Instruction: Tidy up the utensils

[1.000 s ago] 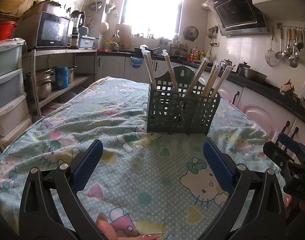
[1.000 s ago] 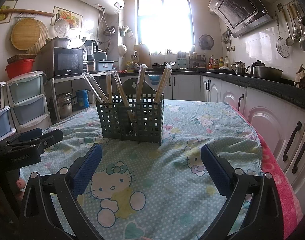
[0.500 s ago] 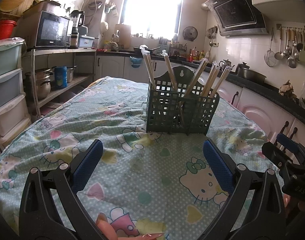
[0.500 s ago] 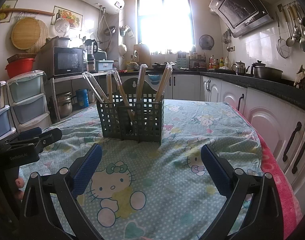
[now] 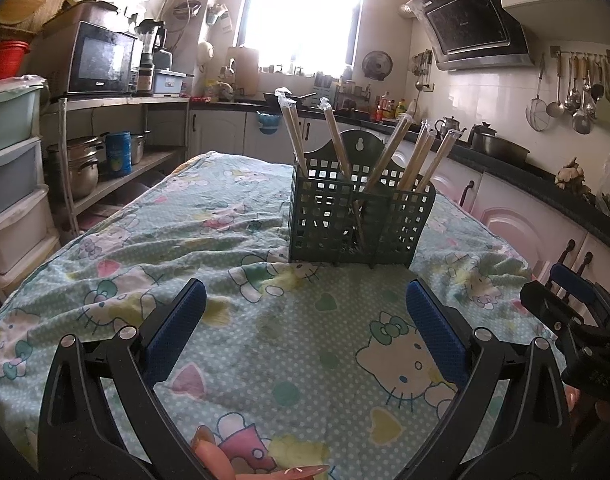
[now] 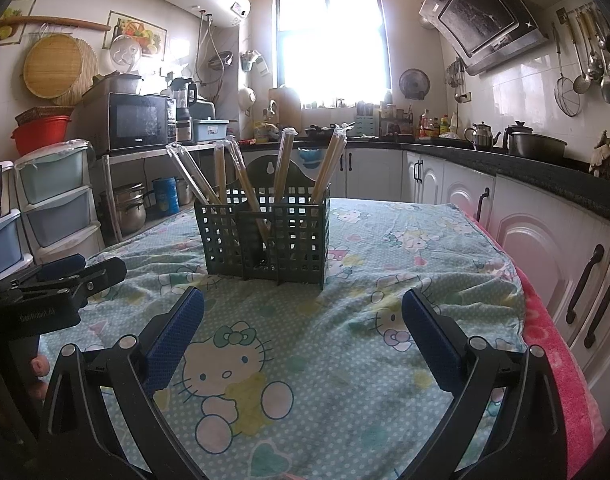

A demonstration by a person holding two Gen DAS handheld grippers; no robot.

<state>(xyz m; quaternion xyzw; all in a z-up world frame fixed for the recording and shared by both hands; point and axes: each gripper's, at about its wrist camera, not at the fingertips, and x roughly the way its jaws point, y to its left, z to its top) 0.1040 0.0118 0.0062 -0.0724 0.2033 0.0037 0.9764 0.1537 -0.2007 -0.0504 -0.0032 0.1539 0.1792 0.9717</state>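
A dark green plastic utensil caddy (image 5: 357,220) stands upright on the table, holding several wrapped chopstick pairs (image 5: 335,136) that lean outward. It also shows in the right wrist view (image 6: 265,236) with its chopsticks (image 6: 283,164). My left gripper (image 5: 305,328) is open and empty, low over the cloth, short of the caddy. My right gripper (image 6: 303,328) is open and empty, also short of the caddy. Each gripper shows in the other's view: the right one (image 5: 573,304) at the right edge, the left one (image 6: 61,276) at the left.
The table wears a rumpled Hello Kitty cloth (image 5: 233,264). White cabinets (image 6: 545,248) and a dark counter run along the right. Plastic drawers (image 6: 53,196) and a shelf with pots (image 5: 85,164) stand at the left. A pink cloth (image 6: 561,364) hangs at the table's right edge.
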